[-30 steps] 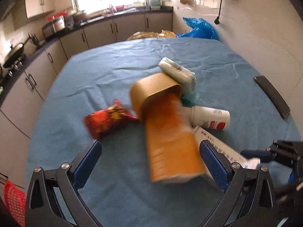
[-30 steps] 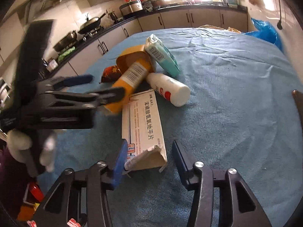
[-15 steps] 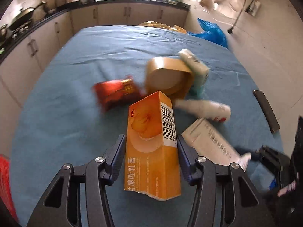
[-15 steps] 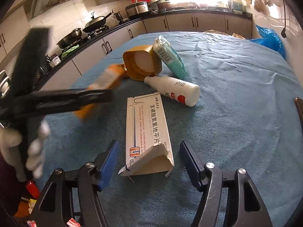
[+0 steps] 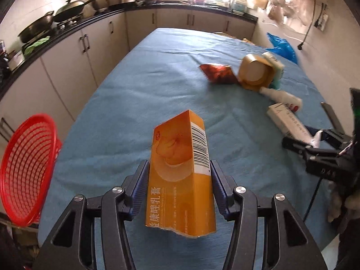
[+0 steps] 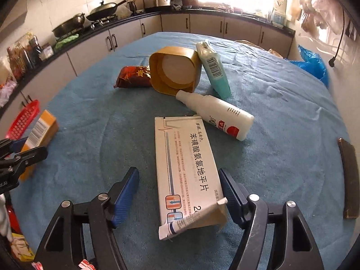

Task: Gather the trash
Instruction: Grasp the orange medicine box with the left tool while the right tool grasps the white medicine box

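My left gripper (image 5: 179,180) is shut on an orange carton (image 5: 180,175) and holds it above the blue tablecloth (image 5: 135,94); the carton also shows in the right wrist view (image 6: 39,132). My right gripper (image 6: 180,193) is open, its fingers either side of a white medicine box (image 6: 186,171) with an open flap. Beyond lie a white bottle (image 6: 216,114), a gold tub (image 6: 175,70) on its side, a teal pack (image 6: 213,69) and a red snack bag (image 6: 133,76). A red basket (image 5: 24,168) stands off the table's left edge.
A dark phone (image 6: 348,177) lies at the table's right edge. Kitchen counters with pans (image 6: 67,25) run along the left and back. A blue plastic bag (image 6: 312,65) sits beyond the far right corner.
My left gripper closed on the orange carton, lifted it and swung left toward the red basket. My right gripper opened wider around the white box.
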The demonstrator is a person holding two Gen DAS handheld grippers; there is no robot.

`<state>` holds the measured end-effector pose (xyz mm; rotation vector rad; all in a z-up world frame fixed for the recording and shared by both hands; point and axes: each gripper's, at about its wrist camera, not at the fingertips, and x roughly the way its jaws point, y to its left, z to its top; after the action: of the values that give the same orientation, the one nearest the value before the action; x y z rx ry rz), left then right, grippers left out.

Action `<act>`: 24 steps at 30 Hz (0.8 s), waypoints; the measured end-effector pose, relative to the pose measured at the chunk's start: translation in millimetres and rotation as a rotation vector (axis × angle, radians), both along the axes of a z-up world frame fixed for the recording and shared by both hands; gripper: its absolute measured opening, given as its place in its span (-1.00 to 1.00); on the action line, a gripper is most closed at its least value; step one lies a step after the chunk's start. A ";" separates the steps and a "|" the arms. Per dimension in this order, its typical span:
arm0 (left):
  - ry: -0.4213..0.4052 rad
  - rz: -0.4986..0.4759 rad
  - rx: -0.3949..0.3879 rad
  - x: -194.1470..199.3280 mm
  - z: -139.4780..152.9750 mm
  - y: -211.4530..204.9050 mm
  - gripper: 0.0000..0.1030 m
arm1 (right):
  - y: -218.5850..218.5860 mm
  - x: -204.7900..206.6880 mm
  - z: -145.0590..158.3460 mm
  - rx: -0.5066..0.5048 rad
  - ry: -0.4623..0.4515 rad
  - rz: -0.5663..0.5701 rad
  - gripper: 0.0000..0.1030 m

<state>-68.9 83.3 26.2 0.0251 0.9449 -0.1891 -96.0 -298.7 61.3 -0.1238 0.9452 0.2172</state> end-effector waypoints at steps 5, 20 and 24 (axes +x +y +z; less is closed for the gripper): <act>-0.001 -0.014 0.017 -5.6 -8.6 1.5 0.05 | 3.4 -10.3 3.3 0.013 0.013 -0.004 0.07; -0.072 0.133 -0.167 -45.7 17.8 65.6 -0.54 | 42.7 -45.7 30.1 0.102 -0.038 0.076 0.07; -0.039 0.152 -0.162 -46.2 8.6 78.0 -0.53 | 63.6 -50.7 24.8 0.096 -0.029 0.118 0.07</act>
<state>-115.1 161.3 34.8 -0.1916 0.8862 -0.1239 -146.7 -235.1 86.1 -0.0941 0.8978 0.3687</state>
